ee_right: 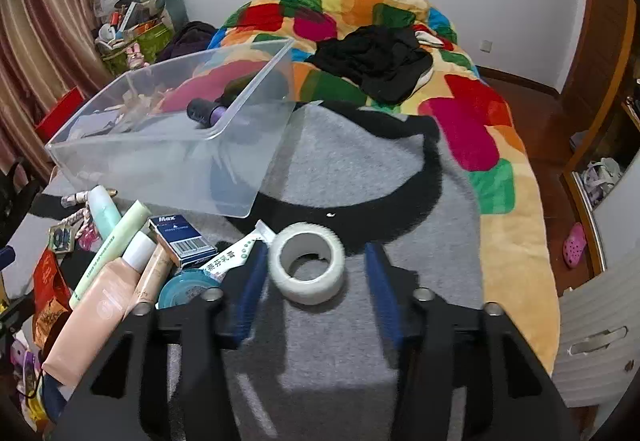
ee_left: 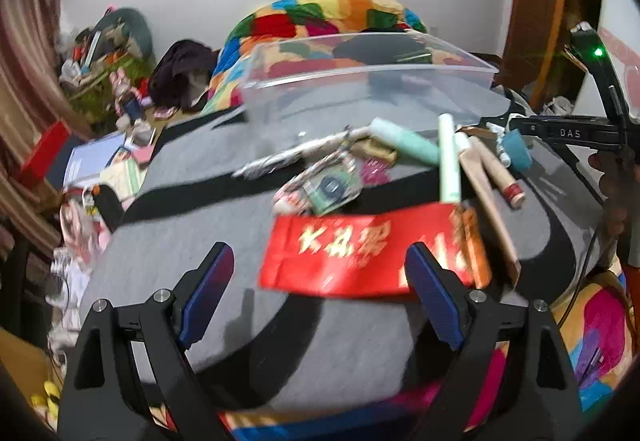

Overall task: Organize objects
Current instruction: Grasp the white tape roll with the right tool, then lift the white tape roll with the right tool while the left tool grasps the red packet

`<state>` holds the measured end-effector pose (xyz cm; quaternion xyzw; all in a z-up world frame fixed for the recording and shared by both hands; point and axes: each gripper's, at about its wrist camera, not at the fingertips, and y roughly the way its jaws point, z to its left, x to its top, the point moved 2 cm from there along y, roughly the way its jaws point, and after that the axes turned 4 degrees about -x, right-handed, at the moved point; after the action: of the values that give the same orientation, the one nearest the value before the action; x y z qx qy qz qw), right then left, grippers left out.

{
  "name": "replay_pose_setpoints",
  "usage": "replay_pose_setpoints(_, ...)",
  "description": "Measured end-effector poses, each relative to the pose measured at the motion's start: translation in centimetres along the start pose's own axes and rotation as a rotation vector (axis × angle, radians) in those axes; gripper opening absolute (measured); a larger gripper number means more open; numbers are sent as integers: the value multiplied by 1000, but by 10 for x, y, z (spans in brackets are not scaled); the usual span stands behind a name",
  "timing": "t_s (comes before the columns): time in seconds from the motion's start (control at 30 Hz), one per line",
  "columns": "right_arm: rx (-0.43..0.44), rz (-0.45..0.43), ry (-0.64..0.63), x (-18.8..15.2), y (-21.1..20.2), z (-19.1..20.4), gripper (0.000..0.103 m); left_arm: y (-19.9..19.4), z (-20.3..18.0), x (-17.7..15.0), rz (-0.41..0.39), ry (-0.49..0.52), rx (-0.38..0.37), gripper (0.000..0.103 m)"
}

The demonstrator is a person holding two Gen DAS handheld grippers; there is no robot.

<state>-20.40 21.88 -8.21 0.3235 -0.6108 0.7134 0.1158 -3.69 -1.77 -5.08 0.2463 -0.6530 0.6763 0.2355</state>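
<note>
Left claw (ee_left: 320,293) hangs wide apart over the grey blanket (ee_left: 192,241), holding nothing; its blue pads straddle the near end of a red packet (ee_left: 340,257) without touching it as far as I can tell. Beyond the packet lies the heap yet to be sorted: a mint tube (ee_left: 404,141), a pale green tube (ee_left: 449,161), a beige tube (ee_left: 496,173), a little keyring pouch (ee_left: 332,185). Behind them stands the clear plastic bin (ee_left: 360,81), its near wall close to the heap. From this side the bin looks nearly bare, so I judge most of the job is left. Open blanket lies to the left; to the right the other tool and a hand crowd the edge.

Right claw (ee_right: 316,273), seen from its own camera, stands partly closed around a white tape roll (ee_right: 307,268). The left pad looks at or very near the roll's side, the right pad shows a gap, so I would not call it gripped yet. The clear bin (ee_right: 160,161) sits up and to the left, tilted toward me, with a dark purple-capped bottle (ee_right: 208,111) and a few small things already inside. A blue card box (ee_right: 182,241), a teal tape roll (ee_right: 188,287) and a pink tube (ee_right: 96,321) press close on the left, so that side is tight. Right of the roll the blanket is free up to the patchwork quilt (ee_right: 480,121), and the way toward the bin's rim looks unobstructed.
</note>
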Motion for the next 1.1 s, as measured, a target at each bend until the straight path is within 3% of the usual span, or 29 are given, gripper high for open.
replay_pose_setpoints(0.13, -4, -12, -7, -3, -3, 1, 35, -4, 8, -4, 11, -44, -36, 88)
replay_pose_setpoints(0.3, 7, -37, 13, -8, -20, -2, 35, -12, -12, 3, -15, 10, -75, 88)
replay_pose_setpoints(0.4, 27, -48, 29, -14, -32, -4, 35, -7, -27, 15, -12, 47, -91, 89)
replay_pose_setpoints(0.53, 48, -52, 32, -24, -43, 1, 35, 14, -36, 38, 17, 3, -111, 89)
replay_pose_setpoints(0.7, 71, -73, 13, -35, -58, 10, 35, 26, -47, 33, 31, 60, -37, 84)
replay_pose_setpoints(0.9, 119, -81, 0, -44, -66, 21, 35, 4, -38, 5, -6, 137, 38, 80)
replay_pose_setpoints(1.1, 160, -71, -18, -58, -68, 36, 35, -21, -7, -20, -16, 76, 63, 80)
